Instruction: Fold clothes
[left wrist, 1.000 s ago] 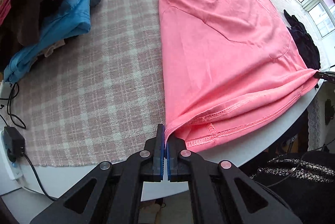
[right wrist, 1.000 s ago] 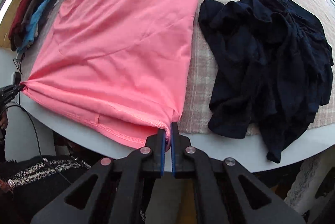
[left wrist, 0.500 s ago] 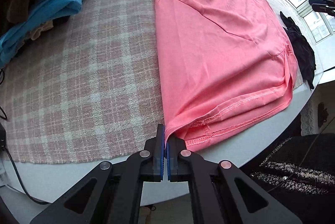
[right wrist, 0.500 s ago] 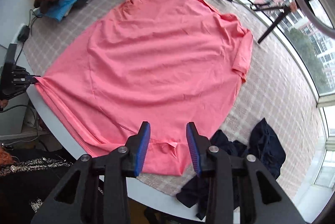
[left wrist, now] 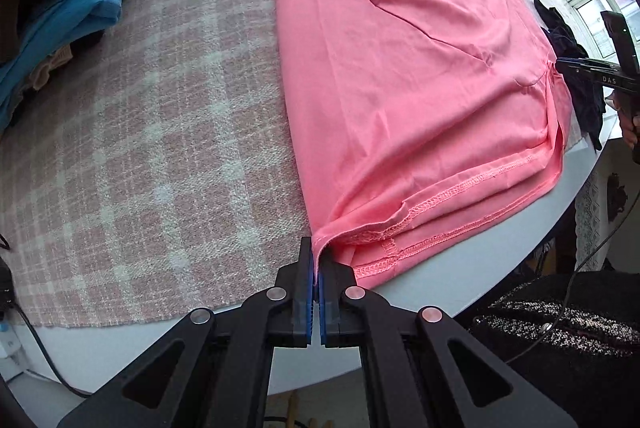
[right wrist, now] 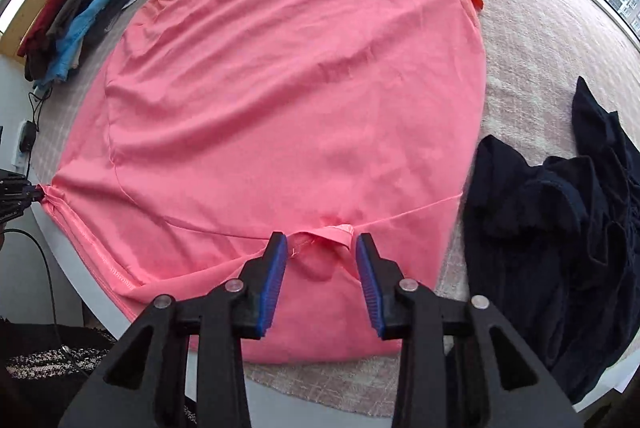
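Pink shirt (right wrist: 296,100): spread flat on the checked cloth (left wrist: 152,132) of the worktop, hem at the near edge. Left tongs (left wrist: 316,260): clamped on the left hem corner. Right tongs (right wrist: 320,252): wide open, empty, over the puckered right corner (right wrist: 332,232). Advice: both corners are best held level so the fold runs straight. Dark garment (right wrist: 560,220): heaped alongside.

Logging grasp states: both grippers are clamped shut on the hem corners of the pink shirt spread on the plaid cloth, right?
Not quite. Only the left gripper is clamped shut on a hem corner of the pink shirt. The right wrist view shows the right gripper open, its corner lying loose between the fingers.
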A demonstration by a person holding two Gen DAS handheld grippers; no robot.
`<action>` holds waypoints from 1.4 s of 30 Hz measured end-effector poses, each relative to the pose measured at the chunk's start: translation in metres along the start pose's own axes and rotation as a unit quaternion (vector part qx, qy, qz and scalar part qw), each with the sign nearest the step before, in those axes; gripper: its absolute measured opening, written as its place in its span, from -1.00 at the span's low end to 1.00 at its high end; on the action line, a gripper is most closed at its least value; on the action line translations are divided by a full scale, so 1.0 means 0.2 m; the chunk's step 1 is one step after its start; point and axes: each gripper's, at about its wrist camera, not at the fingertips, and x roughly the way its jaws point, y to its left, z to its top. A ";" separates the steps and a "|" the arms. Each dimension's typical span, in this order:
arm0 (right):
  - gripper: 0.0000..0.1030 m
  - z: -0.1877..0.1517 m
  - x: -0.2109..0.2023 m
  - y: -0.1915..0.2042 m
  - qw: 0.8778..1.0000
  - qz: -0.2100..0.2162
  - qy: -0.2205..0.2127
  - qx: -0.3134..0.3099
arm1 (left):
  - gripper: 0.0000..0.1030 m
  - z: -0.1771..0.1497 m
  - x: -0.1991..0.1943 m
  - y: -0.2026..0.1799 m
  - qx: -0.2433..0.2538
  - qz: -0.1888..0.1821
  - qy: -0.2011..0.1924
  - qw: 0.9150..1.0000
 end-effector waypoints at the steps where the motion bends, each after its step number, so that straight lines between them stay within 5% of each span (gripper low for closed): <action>1: -0.76 -0.01 0.03 0.01 1.000 -0.004 0.001 -0.007 | -0.98 0.01 0.00 -0.01 0.003 0.003 0.003 1.000; 2: -0.89 -0.03 0.03 0.01 1.000 -0.006 0.001 -0.010 | -0.98 0.02 0.00 -0.01 0.006 0.008 0.006 1.000; 9: -0.89 -0.37 -0.38 -0.18 0.995 0.022 -0.022 0.094 | -0.98 0.06 -0.02 -0.05 -0.005 0.002 -0.002 1.000; 14: -0.89 -0.53 -0.29 -0.19 0.990 -0.003 0.111 0.088 | -0.98 0.06 -0.03 -0.03 -0.028 -0.008 -0.008 1.000; 16: -0.88 -0.49 -0.36 -0.16 0.989 0.006 0.126 0.075 | -0.98 0.07 -0.06 -0.03 -0.031 -0.008 -0.016 0.999; 19: -0.69 -0.26 -0.59 -0.12 0.997 -0.002 0.062 0.050 | -0.98 0.08 -0.12 0.01 -0.037 -0.010 -0.028 0.999; 23: -0.41 0.35 -0.71 0.05 0.998 0.025 -0.055 -0.013 | -0.98 -0.04 -0.17 0.10 -0.056 -0.017 -0.040 0.997; 27: -0.28 1.04 -0.45 0.47 0.987 0.088 -0.100 -0.091 | -0.98 -0.05 -0.18 0.12 -0.068 -0.019 -0.053 0.996; 31: -0.28 1.61 0.04 0.89 0.985 0.094 -0.058 -0.129 | -0.98 -0.09 -0.17 0.10 -0.078 -0.017 -0.062 0.995; 34: -0.28 1.82 0.32 1.16 0.980 0.036 -0.032 -0.195 | -0.98 -0.08 -0.10 0.06 -0.088 -0.013 -0.065 0.994; 39: -0.31 1.90 0.61 1.33 0.964 -0.038 0.015 -0.261 | -0.98 -0.13 -0.10 0.12 -0.112 -0.016 -0.063 0.992; 41: -0.89 1.92 0.61 1.33 0.962 -0.034 0.016 -0.269 | -0.98 -0.15 -0.10 0.16 -0.122 -0.023 -0.065 0.990; 42: -0.95 1.93 0.57 1.31 0.966 -0.025 0.011 -0.257 | -0.98 -0.17 -0.10 0.18 -0.126 -0.026 -0.067 0.989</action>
